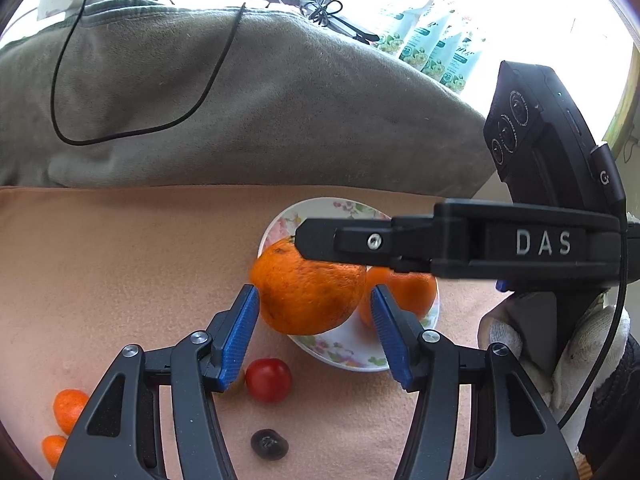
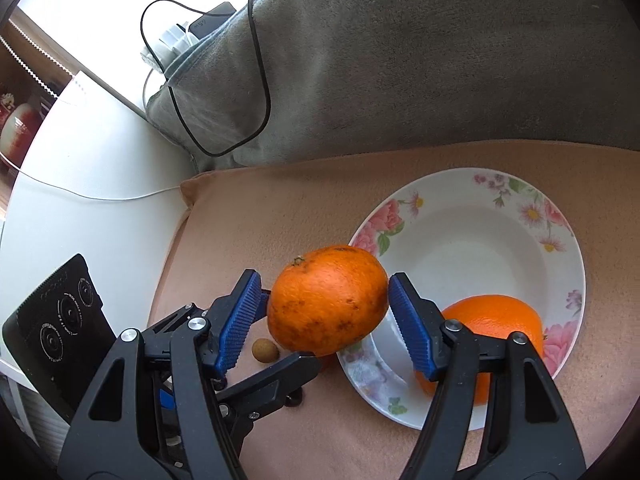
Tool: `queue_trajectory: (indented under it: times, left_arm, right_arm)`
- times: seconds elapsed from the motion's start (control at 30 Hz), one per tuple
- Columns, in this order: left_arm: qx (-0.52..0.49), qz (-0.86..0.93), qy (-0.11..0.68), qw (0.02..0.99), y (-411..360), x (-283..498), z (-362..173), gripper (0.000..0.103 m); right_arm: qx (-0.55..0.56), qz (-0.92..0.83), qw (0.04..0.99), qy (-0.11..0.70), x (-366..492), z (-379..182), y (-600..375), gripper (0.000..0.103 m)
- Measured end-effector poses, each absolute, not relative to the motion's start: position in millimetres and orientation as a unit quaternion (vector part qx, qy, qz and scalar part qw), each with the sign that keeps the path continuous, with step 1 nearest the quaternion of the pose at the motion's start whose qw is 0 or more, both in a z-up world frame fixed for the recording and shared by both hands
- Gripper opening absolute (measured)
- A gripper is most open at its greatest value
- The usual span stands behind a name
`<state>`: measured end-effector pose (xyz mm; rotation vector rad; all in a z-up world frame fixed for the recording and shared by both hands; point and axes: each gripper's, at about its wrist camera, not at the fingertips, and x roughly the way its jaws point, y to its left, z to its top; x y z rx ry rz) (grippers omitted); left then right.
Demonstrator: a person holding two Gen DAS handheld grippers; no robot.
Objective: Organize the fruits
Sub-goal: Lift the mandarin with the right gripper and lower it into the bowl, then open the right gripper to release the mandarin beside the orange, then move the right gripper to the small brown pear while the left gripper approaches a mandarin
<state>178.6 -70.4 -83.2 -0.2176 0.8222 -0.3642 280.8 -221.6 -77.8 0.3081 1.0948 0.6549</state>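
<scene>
The right tool [image 2: 324,284] is showing white letters, "DAS" [image 1: 543,242], along its arm, and a "G" mark [image 1: 605,178] is sitting on its cable plug. The orange [image 1: 308,292] is hanging over the near edge of the flowered plate [image 2: 560,264], between the blue pads of both the right tool and the left tool [image 1: 314,292] (which one is actually clamping it, I cannot tell). A second orange [image 2: 500,316] is lying on the plate. The tubes [image 1: 432,48] behind are carrying print too small to read.

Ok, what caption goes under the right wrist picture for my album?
An orange sits between the right gripper's jaws, by a floral plate holding a second orange.
</scene>
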Motion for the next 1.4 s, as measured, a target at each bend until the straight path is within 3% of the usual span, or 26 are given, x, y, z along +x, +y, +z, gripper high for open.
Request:
queue_trajectory:
  times: [0.33,0.53,0.7,1.4]
  left_arm:
    - [-0.109,-0.162,0.385,0.902,-55,166,-73,0.057]
    - [-0.103,-0.145,0.377,0.909,-40,155,-63,0.058]
    - [-0.101,-0.127,0.371,0.914,-28,155,-56,0.066]
    - [-0.102,-0.014,0.352,0.930,65,76,-51,0.068]
  right_arm:
    - [0.167,0.269,0.838,0.445,283,-33,-261,0.070]
    - [0.153,0.245,0.861,0.418,266,-22,-277,0.082]
    - [0.118,0.228,0.879,0.402,244,-17,-280,0.090]
    - [0.058,0.242,0.892,0.379,169,-33,-244,0.090]
